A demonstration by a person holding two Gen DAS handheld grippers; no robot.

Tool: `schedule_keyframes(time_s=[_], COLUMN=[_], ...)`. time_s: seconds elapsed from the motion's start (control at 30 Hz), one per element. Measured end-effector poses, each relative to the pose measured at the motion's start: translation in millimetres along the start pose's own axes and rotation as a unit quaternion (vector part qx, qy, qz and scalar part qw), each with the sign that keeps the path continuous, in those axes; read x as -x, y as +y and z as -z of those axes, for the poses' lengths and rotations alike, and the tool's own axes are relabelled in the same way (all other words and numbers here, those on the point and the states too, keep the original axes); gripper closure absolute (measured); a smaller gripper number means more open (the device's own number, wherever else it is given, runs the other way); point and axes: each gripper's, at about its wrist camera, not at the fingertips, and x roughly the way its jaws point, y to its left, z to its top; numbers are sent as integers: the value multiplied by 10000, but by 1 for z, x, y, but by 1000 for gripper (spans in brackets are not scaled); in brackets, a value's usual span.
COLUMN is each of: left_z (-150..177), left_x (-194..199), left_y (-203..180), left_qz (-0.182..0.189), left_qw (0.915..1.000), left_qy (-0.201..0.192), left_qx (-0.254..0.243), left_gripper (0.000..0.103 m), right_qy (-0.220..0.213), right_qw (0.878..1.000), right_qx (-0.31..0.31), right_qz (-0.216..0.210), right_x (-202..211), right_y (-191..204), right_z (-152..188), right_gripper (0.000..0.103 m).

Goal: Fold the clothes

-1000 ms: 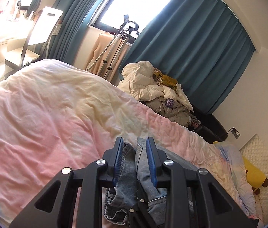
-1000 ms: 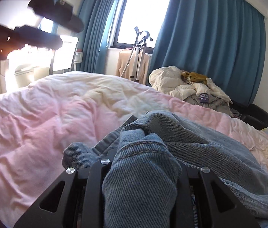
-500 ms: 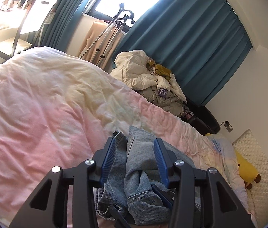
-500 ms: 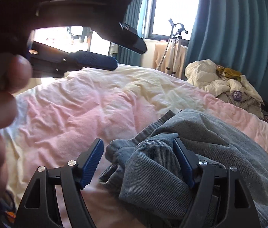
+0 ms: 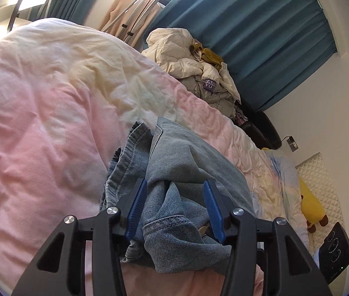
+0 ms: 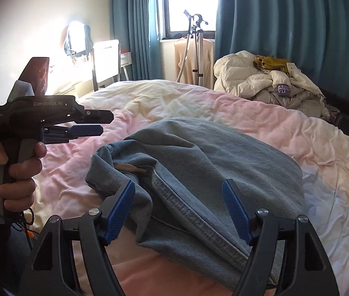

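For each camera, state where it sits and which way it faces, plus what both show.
Left wrist: sits on the left claw, facing down its open fingers at the jeans on the pink duvet; no hand shows.
Right wrist: sits on the right claw, open over the jeans, facing the window; the left hand holding its claw shows at left.
Shared: jeans, duvet, the pile of jackets, teal curtains.

Daylight from the window [image 6: 191, 0] overexposes the pane and the mirror [image 6: 76, 37] at left, leaving the bedding [image 5: 38, 123] evenly lit and sharp, with strong fisheye curvature and dark vignetting at all corners.
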Motion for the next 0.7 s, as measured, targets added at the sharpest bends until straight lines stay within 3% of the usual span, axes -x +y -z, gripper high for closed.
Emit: schedule_keyframes(time_s=[0.13, 0.27, 0.4, 0.5, 0.63, 0.7], left_z=[10, 19, 32, 41, 41, 39], left_x=[-17, -21, -29, -36, -44, -44], left_y=[-3, -20, -45, -55, -52, -50], left_qz=[-60, -526, -1184, -1484, -1555, -1433], left_qw=[9990, 9964, 9818, 9700, 9648, 9677], left_qy=[436, 465, 552, 568, 672, 695], left_qx=[-3, -468, -1375, -1841, -2010, -1953], left_gripper=[55, 55, 54, 51, 47, 47], right_qy=[-8, 331, 645, 572, 511, 422], right_qw=[9998, 9987, 9968, 9976, 9981, 9984], right_qx=[-35, -164, -257, -86, 91, 115], right_qz=[-177, -342, -401, -392, -334, -348], right_x=[-10, -33, -56, -61, -71, -71], right_y=[-5, -11, -15, -10, -5, -7], right_z=[4, 13, 23, 22, 18, 17], right_gripper=[36, 41, 41, 44, 75, 84])
